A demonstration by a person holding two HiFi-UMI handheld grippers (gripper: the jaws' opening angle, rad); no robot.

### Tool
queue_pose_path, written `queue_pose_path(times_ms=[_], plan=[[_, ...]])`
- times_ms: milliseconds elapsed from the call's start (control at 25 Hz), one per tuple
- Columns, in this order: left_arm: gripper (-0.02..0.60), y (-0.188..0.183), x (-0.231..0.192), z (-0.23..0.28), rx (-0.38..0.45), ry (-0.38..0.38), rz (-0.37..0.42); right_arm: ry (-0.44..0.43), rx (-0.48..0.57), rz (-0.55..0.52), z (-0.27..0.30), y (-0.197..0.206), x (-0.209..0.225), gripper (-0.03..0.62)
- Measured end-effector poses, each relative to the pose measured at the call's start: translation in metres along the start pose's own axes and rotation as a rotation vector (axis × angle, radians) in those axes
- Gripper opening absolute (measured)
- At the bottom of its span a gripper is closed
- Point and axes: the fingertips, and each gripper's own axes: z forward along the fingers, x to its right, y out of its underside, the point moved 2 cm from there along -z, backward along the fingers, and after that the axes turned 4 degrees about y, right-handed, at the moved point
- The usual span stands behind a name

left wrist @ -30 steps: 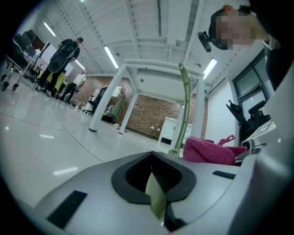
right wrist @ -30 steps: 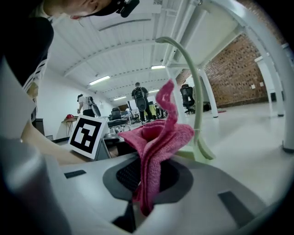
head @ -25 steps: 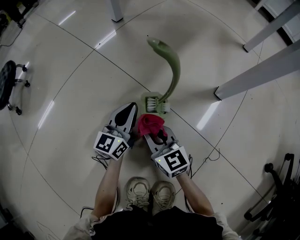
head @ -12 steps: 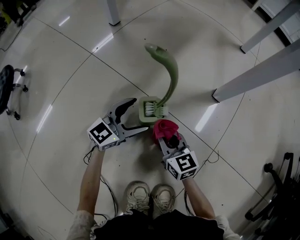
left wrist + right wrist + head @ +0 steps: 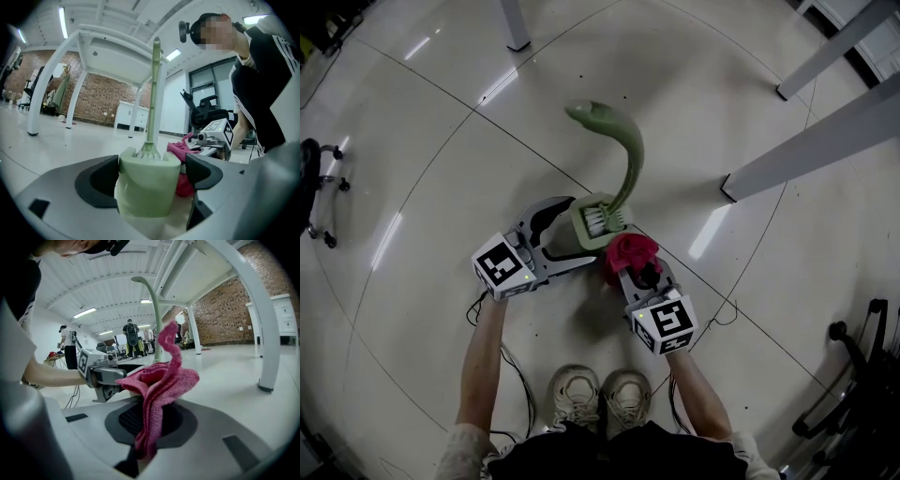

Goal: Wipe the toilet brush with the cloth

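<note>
The main risk sits at our left tool (image 5: pixel 150 177). Its jaws have just been opening and stand fully spread, released, with the pale green holder (image 5: pixel 598 225) between them but not clamped. As we judge it, any push from the cloth could therefore slide or tip the holder on the glossy floor (image 5: pixel 441 141). The tall curved toilet brush (image 5: pixel 630 159) standing in it would then topple too. One pad looks close against the holder's side while the other shows a gap, and we cannot tell whether there is real contact. A second hazard is our right tool (image 5: pixel 149 423), clenched on the pink cloth (image 5: pixel 159 378) by a lower fold only. Most of the fabric flops loose above the jaws, so a hard rub could drag it out, or the tool's tips could strike the brush instead. Seen from the holder, the left tool reaches in from 9 o'clock. The cloth hangs just beside the holder at 4 o'clock, not yet on the handle, which rises toward 12 o'clock. Our shoes (image 5: pixel 600 389) stand at 6 o'clock.
</note>
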Motion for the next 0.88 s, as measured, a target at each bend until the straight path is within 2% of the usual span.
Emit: queue_pose_path(times_ms=[280, 400, 520, 600, 720, 880], plan=[[0.425, 0.002, 0.047, -0.001, 0.085, 0.037, -0.090, 0.122, 0.007, -0.047, 0.008, -0.014, 0.055, 0.032], [0.425, 0.001, 0.057, 0.003, 0.137, 0.013, -0.110, 0.149, 0.016, -0.053, 0.007, -0.018, 0.066, 0.031], [0.425, -0.009, 0.037, -0.003, 0.173, -0.051, -0.087, 0.152, 0.019, -0.036, -0.005, -0.017, 0.059, 0.031], [0.425, -0.018, 0.016, -0.001, 0.178, -0.055, -0.066, 0.139, 0.013, -0.009, -0.018, -0.012, 0.045, 0.031], [0.425, -0.024, -0.007, 0.012, 0.140, -0.015, -0.038, 0.091, 0.003, 0.057, -0.032, -0.001, 0.017, 0.032], [0.425, -0.017, -0.001, 0.029, 0.088, 0.059, -0.041, 0.045, -0.005, 0.065, -0.024, 0.003, 0.000, 0.031]])
